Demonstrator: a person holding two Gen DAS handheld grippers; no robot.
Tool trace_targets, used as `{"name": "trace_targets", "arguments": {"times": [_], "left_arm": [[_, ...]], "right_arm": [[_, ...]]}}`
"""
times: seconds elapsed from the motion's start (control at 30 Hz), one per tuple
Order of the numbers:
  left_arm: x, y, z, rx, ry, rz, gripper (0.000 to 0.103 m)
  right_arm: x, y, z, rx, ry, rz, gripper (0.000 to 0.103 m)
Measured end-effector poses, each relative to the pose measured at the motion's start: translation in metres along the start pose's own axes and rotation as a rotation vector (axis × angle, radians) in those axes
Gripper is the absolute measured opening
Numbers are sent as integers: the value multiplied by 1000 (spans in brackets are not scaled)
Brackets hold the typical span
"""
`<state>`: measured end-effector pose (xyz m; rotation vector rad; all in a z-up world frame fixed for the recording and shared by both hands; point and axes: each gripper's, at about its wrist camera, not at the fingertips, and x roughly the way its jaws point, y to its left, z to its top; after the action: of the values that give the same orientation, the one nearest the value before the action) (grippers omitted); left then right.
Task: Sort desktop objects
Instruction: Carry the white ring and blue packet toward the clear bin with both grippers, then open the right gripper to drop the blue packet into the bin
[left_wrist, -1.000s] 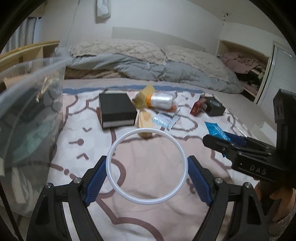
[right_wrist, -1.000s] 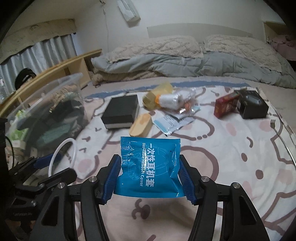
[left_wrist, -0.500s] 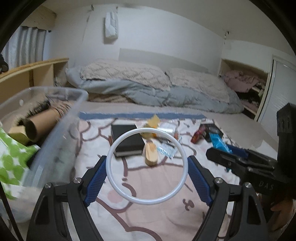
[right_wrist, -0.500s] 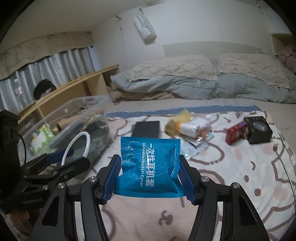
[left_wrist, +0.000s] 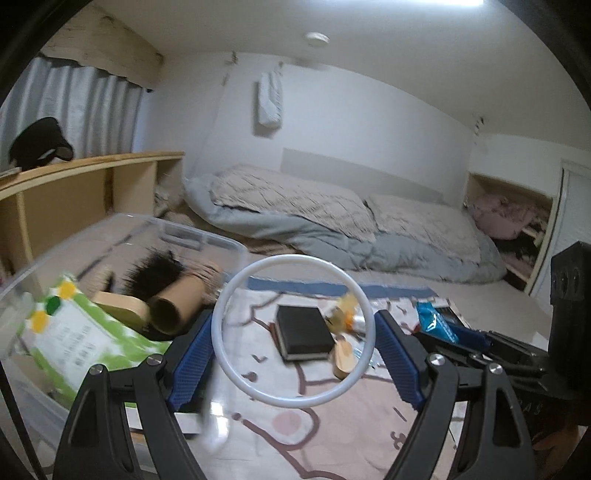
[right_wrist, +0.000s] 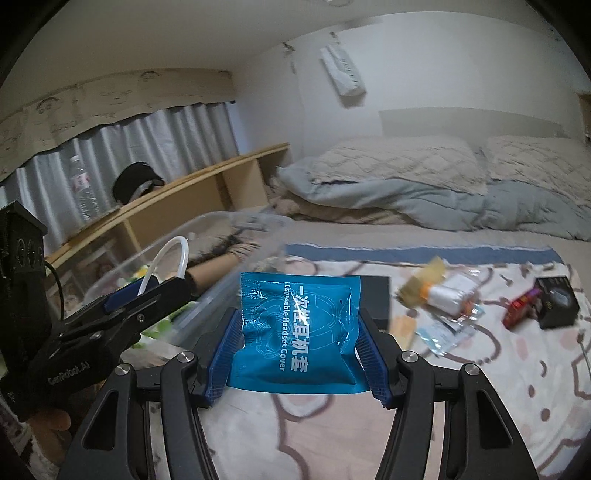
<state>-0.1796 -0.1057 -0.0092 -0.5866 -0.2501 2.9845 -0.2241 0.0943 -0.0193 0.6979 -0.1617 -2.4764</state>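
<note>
My left gripper (left_wrist: 293, 349) is shut on a white plastic ring (left_wrist: 236, 365), which stands upright between its blue pads, raised above the patterned bedspread. The right gripper (right_wrist: 295, 345) is shut on a blue foil packet (right_wrist: 297, 332) printed "Disposable Headset Cover". A clear plastic bin (left_wrist: 207, 236) lies at the left, just ahead of the left gripper; it holds a green packet (left_wrist: 77, 339), a cardboard tube (left_wrist: 173, 302) and a black brush (left_wrist: 151, 273). In the right wrist view the left gripper (right_wrist: 147, 291) with the ring (right_wrist: 168, 258) hovers at the bin's (right_wrist: 207, 295) near side.
On the bedspread lie a black box (left_wrist: 304, 332), a wooden piece (left_wrist: 343, 360), a yellow and orange bundle (right_wrist: 439, 291), clear wrappers (right_wrist: 447, 332), a red packet (right_wrist: 521, 308) and a small black box (right_wrist: 557, 302). A wooden shelf (left_wrist: 74, 192) runs along the left; pillows and duvet (left_wrist: 332, 221) lie behind.
Both grippers have risen and tilted up with the ring and the packet still held. The bin's open top and its contents have come into view at the left.
</note>
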Motion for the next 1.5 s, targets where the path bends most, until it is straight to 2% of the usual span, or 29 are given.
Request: {"name": "trace_targets", "arguments": {"times": [0.27,0.5,0.87,1.13,1.33,1.37,1.43,1.47,1.5], "left_arm": [[-28,47,9,-70,-67,84,85],[-40,74,7,-91,-77,179,85],[-46,123,-3,-123,-63,391,85],[-51,142,-6,-166,-69,434,85],[-53,148,-5,-189,-82,458,85],[-53,149,-5,-192,-83,459,85],[-53,150,-5,-196,-82,463,85],[-53,151,-6,-197,-81,465,85],[-53,152,-6,-199,-81,466,85]], "right_arm": [[17,46,10,-43,12,77,62],[39,79,12,-58,41,140,62],[79,119,4,-70,150,225,62],[99,139,-2,-66,203,260,62],[111,145,-5,-69,232,247,62],[113,145,-6,-62,237,251,64],[113,142,-5,-38,234,257,80],[113,140,-5,-32,231,257,95],[111,139,-4,-26,223,260,97]]}}
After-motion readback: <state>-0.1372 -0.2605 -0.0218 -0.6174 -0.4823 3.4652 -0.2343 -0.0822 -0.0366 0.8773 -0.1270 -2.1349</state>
